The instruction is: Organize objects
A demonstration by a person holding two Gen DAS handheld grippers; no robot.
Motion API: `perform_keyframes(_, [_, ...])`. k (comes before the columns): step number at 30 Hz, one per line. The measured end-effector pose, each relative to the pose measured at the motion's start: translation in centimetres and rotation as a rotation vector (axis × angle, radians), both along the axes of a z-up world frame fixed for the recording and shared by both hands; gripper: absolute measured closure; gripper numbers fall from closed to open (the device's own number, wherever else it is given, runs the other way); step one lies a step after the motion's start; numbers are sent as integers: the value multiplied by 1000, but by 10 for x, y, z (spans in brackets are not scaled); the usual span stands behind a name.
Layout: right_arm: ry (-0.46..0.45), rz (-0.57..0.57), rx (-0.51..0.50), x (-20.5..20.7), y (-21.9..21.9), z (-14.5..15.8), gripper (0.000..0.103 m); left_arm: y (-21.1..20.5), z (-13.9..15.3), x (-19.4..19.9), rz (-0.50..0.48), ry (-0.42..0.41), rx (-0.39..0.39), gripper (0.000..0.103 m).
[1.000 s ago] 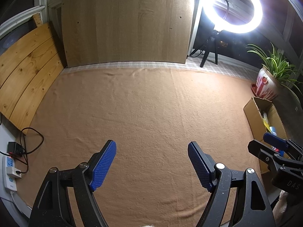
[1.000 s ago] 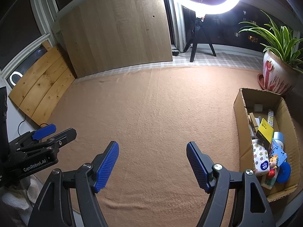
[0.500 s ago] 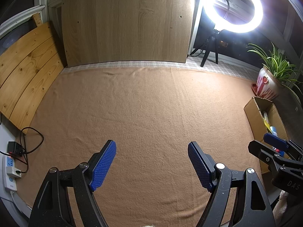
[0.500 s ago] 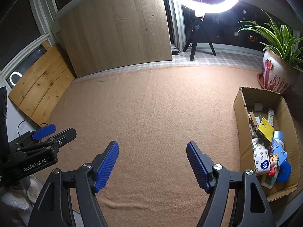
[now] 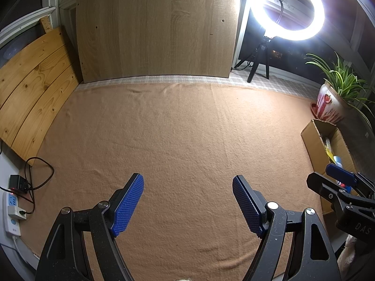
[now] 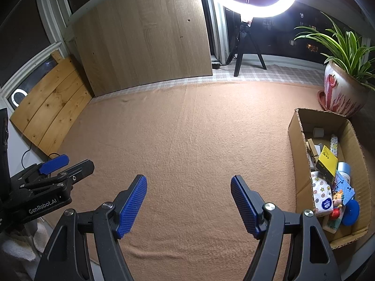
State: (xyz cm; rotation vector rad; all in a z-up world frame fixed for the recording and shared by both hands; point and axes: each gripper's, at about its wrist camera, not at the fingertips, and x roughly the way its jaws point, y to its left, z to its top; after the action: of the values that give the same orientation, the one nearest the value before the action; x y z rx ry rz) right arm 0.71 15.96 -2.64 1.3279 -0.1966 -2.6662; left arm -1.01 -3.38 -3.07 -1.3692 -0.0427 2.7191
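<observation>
From your left wrist view, your left claw (image 5: pixel 187 201) sits at the bottom of the frame with its blue ribbed pads (image 5: pixel 127 207) spread wide and nothing between them. Beneath it lies the peach-coloured fleece blanket (image 5: pixel 178 135), filling the middle of the frame. At the right edge you see the open brown cardboard box (image 5: pixel 315 138), with only slivers of its contents showing. Your right claw (image 5: pixel 337 182) pokes in at lower right, in front of that box; from here you cannot tell how its jaws stand. A bright white ring light on a black tripod (image 5: pixel 287 9) glares at upper right, a green spider plant in a red-and-white ceramic pot (image 5: pixel 330 105) stands right of centre, a tall pale wooden board (image 5: pixel 154 28) leans at upper centre, and a white power strip (image 5: pixel 11 210) lies at lower left.

From your right wrist view, your right claw (image 6: pixel 188 201) is at the bottom, blue pads wide apart and empty, above the same blanket (image 6: pixel 187 135). The cardboard box (image 6: pixel 296 138) sits at the right of the frame, holding the gathered objects: a yellow-and-black small carton (image 6: pixel 327 162), a white pouch with coloured dots (image 6: pixel 322 193), a blue round disc (image 6: pixel 350 215) and other small items packed together. Your left claw (image 6: pixel 68 166) enters at the left edge, its jaws appearing parted. The potted plant (image 6: pixel 342 93) stands at upper right, just beyond the box.
</observation>
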Motion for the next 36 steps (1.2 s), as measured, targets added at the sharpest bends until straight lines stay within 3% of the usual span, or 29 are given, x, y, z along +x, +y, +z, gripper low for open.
perform_keyframes(36, [46,-80,118,10,-1,10,33,5,1,8,-5,3,-2,22])
